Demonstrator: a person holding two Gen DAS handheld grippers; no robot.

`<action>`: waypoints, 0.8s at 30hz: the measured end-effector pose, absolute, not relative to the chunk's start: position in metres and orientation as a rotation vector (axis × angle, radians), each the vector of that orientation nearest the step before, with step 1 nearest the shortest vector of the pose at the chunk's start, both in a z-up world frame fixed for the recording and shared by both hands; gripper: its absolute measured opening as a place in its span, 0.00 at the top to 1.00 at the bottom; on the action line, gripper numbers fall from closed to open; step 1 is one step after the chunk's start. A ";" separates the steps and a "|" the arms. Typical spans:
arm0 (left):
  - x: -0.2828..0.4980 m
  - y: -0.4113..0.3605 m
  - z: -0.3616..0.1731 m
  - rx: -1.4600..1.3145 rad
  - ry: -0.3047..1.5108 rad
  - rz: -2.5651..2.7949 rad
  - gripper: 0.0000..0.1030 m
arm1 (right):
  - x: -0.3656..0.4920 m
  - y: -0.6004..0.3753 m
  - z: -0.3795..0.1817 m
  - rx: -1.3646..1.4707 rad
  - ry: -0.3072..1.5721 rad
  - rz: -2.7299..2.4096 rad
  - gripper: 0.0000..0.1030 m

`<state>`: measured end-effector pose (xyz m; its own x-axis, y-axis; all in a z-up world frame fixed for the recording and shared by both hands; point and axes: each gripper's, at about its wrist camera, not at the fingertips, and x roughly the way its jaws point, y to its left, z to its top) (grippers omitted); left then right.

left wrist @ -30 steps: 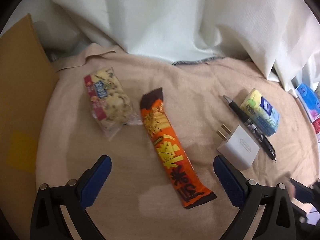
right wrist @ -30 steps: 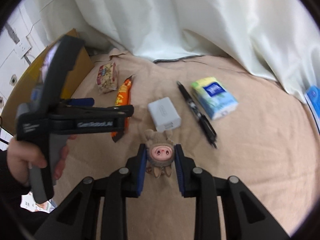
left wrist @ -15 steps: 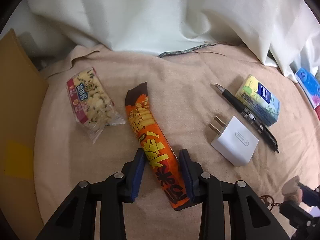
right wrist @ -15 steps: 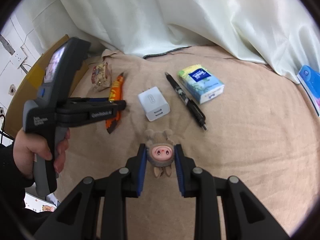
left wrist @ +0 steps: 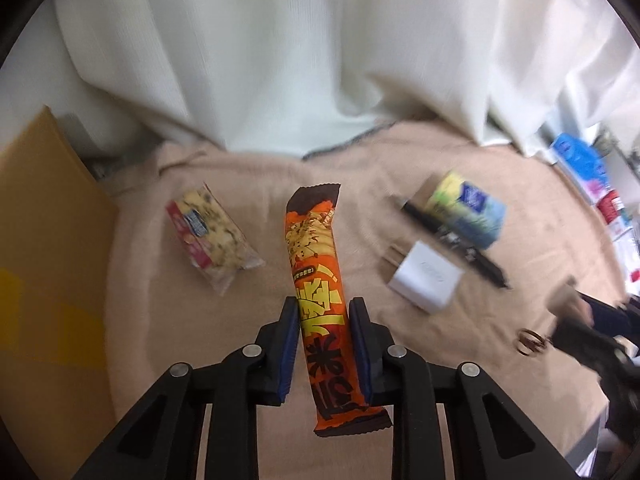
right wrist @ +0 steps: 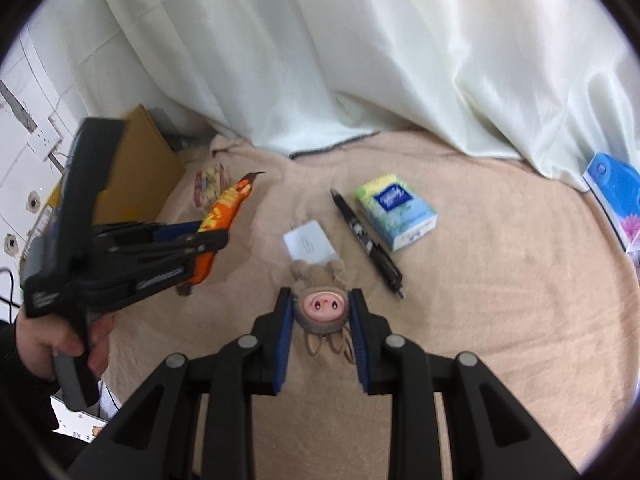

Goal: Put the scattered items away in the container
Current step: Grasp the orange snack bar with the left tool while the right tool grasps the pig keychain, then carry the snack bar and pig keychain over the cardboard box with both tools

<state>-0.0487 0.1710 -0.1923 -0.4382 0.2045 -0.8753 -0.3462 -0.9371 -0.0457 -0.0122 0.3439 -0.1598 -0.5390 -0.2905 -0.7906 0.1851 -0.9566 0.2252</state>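
Left claw (left wrist: 323, 328) clamped on orange snack bar (left wrist: 320, 280), raised level; right claw (right wrist: 318, 320) clamped on pig keychain (right wrist: 322, 307).

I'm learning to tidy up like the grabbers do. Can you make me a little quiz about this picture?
1. True or false: the left gripper is shut on the orange snack bar.
2. What does the right gripper hold? A) black pen B) pig keychain C) tissue pack
3. Fill in: the black pen lies between the white charger and the ____.

Key
1. True.
2. B, the pig keychain.
3. Tissue pack.
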 end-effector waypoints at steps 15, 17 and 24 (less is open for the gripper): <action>-0.017 0.099 -0.107 -1.367 0.048 2.577 0.75 | -0.030 0.307 -0.116 1.185 -0.097 -2.471 0.70; -0.018 0.088 -0.094 -1.368 0.062 2.605 0.75 | -0.036 0.294 -0.106 1.145 -0.056 -2.455 0.70; -0.015 0.022 -0.045 -1.284 -0.020 2.788 0.75 | -0.060 0.234 -0.062 0.977 0.042 -2.362 0.70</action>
<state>-0.0148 0.0221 -0.0447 -0.6482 0.0706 -0.7582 -0.0599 -0.9973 -0.0417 -0.0599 0.2338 -0.0616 -0.5656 -0.4992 -0.6564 0.5221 -0.8329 0.1837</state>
